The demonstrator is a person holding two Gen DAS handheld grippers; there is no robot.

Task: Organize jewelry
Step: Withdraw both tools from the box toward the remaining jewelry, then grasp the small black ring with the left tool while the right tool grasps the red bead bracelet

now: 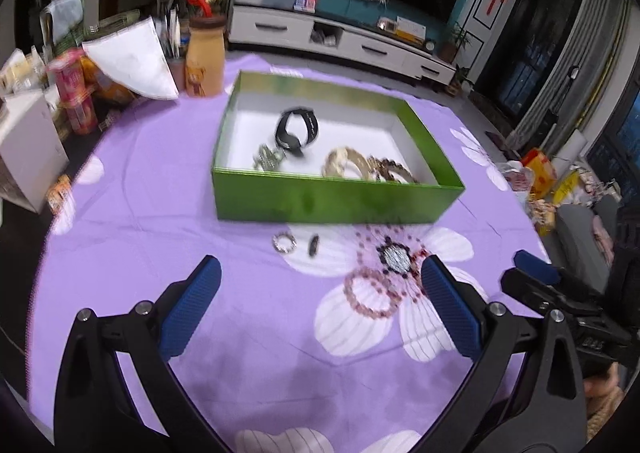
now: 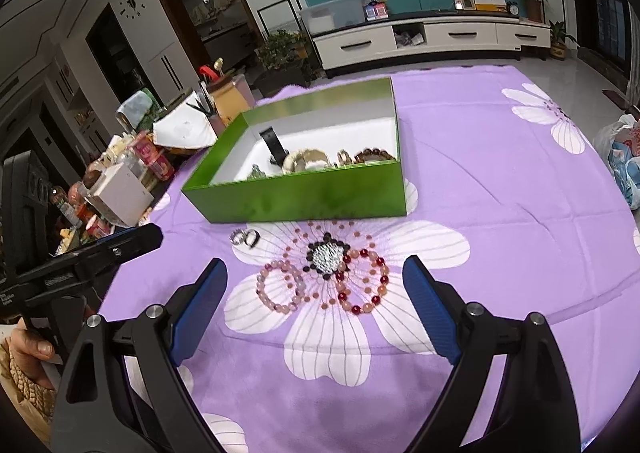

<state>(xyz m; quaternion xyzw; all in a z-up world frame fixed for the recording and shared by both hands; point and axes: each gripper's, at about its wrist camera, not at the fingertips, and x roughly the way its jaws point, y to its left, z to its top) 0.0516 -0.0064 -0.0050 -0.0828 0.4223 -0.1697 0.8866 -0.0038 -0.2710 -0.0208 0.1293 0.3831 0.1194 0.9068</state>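
A: How far along? 
B: Partly: a watch (image 1: 298,131) and bangles (image 1: 348,163) lie in the green box (image 1: 340,201) mid-worktop.

A: What remains? 
B: Near its front wall, left to right: two rings (image 2: 245,239), a pink bracelet (image 2: 282,289), a red one (image 2: 366,281). Left gripper (image 1: 320,305) and right gripper (image 2: 314,305) hover apart, empty.

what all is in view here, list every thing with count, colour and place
box: 1, green, white inside, centre of the cloth
watch: 1, black, in the box
bangles: several, gold and brown, in the box, near wall
rings: 2, silver and dark, on the cloth before the box
bead bracelets: 2, pink and red-orange, on the flower print
tablecloth: 1, purple with white flowers
left gripper: open, empty
right gripper: open, empty
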